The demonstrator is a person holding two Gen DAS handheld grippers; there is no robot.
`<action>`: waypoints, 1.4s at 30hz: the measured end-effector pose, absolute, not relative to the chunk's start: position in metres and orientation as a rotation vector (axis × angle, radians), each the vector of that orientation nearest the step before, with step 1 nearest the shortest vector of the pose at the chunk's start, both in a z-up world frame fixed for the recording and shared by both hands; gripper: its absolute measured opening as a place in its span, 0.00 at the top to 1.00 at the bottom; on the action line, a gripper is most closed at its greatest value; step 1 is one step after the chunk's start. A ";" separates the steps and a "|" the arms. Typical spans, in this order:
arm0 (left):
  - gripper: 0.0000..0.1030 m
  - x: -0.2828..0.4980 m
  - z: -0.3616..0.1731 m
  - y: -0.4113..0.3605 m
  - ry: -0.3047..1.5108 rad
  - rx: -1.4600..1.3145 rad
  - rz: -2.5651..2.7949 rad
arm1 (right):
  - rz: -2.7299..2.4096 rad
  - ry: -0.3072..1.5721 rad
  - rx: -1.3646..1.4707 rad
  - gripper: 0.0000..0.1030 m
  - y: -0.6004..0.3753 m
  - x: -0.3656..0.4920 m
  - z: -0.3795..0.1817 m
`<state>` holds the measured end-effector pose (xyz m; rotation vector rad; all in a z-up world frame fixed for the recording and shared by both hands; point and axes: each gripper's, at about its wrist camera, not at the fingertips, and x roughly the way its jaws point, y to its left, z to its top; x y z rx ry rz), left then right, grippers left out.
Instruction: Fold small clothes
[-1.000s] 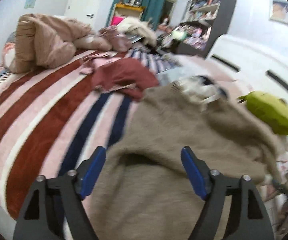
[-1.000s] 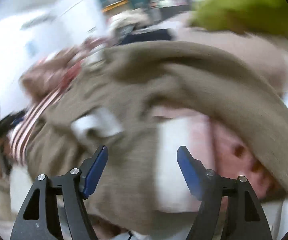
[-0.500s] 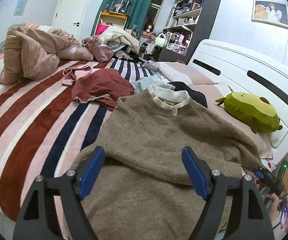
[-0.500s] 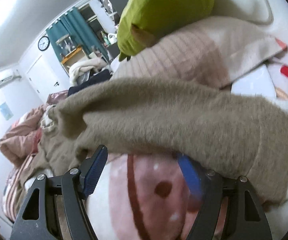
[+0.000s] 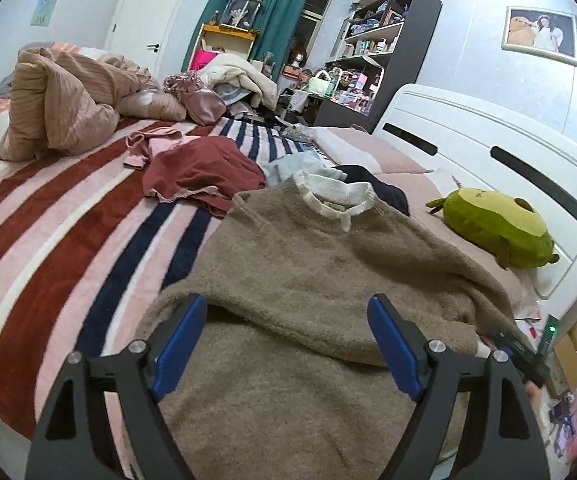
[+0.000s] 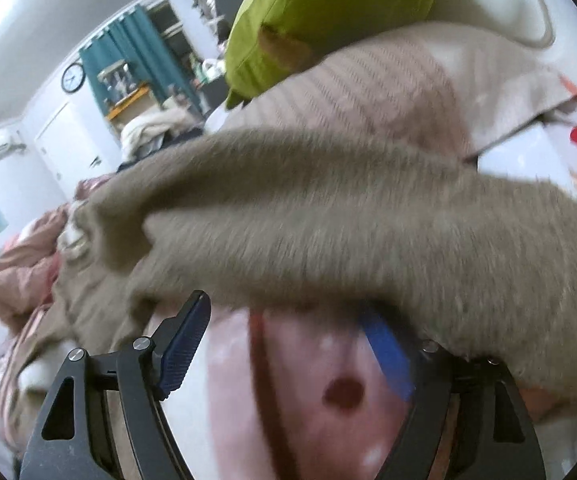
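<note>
Lying face-up across a striped bedspread (image 5: 60,236), a brown knit sweater (image 5: 312,264) spreads out beneath the left gripper (image 5: 286,344), whose blue pads stand wide apart over the hem, clamping nothing. Off to the sweater's right, its sleeve (image 6: 328,216) drapes across the right gripper (image 6: 288,340) — the jaws have just been opening, the far finger partly hidden beneath the knit, nothing pinched between them. A green plush toy (image 5: 496,232) rests by the white headboard (image 5: 488,152).

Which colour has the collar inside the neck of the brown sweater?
White or cream collar, clearest in the left wrist view.
</note>
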<state>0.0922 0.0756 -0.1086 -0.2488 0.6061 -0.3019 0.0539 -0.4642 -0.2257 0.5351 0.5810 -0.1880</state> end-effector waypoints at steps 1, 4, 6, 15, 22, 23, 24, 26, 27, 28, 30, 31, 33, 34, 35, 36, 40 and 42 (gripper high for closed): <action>0.22 0.090 -0.108 0.076 0.603 -0.242 -0.297 | -0.186 0.552 0.543 0.27 -0.464 0.055 -0.224; 0.22 0.086 -0.106 0.080 0.591 -0.226 -0.269 | -0.112 0.431 0.565 0.38 -0.462 0.046 -0.212; 0.22 0.085 -0.106 0.084 0.588 -0.236 -0.256 | -0.128 0.411 0.518 0.57 -0.456 0.045 -0.202; 0.22 0.080 -0.104 0.097 0.571 -0.254 -0.246 | -0.144 0.413 0.282 0.94 -0.417 0.065 -0.147; 0.22 0.075 -0.105 0.107 0.554 -0.257 -0.249 | 0.016 0.385 0.064 0.95 -0.347 0.087 -0.088; 0.21 0.074 -0.105 0.108 0.553 -0.253 -0.247 | 0.058 0.395 0.023 0.95 -0.330 0.092 -0.082; 0.21 0.073 -0.106 0.109 0.553 -0.249 -0.244 | 0.108 0.418 -0.028 0.95 -0.309 0.098 -0.078; 0.20 0.072 -0.107 0.113 0.553 -0.241 -0.240 | 0.208 0.490 -0.133 0.95 -0.266 0.109 -0.078; 0.20 0.071 -0.107 0.114 0.554 -0.238 -0.239 | 0.252 0.539 -0.172 0.94 -0.247 0.116 -0.083; 0.20 0.070 -0.108 0.116 0.555 -0.237 -0.238 | 0.297 0.602 -0.204 0.94 -0.229 0.123 -0.089; 0.19 0.069 -0.109 0.119 0.554 -0.242 -0.239 | 0.384 0.772 -0.221 0.93 -0.190 0.143 -0.115; 0.19 0.069 -0.110 0.121 0.554 -0.244 -0.238 | 0.423 0.847 -0.208 0.92 -0.174 0.150 -0.133; 0.19 0.068 -0.111 0.126 0.555 -0.237 -0.227 | 0.452 0.934 -0.225 0.77 -0.152 0.156 -0.165; 0.19 0.068 -0.111 0.128 0.554 -0.236 -0.220 | 0.462 0.957 -0.250 0.70 -0.142 0.155 -0.179; 0.19 0.068 -0.111 0.130 0.553 -0.238 -0.213 | 0.476 0.958 -0.251 0.58 -0.141 0.152 -0.185; 0.18 0.069 -0.111 0.132 0.553 -0.242 -0.213 | 0.504 0.946 -0.221 0.50 -0.143 0.149 -0.187; 0.17 0.075 -0.111 0.135 0.555 -0.240 -0.210 | 0.523 0.918 -0.083 0.43 -0.170 0.129 -0.168; 0.17 0.079 -0.111 0.134 0.553 -0.240 -0.216 | 0.523 0.859 -0.031 0.34 -0.191 0.106 -0.147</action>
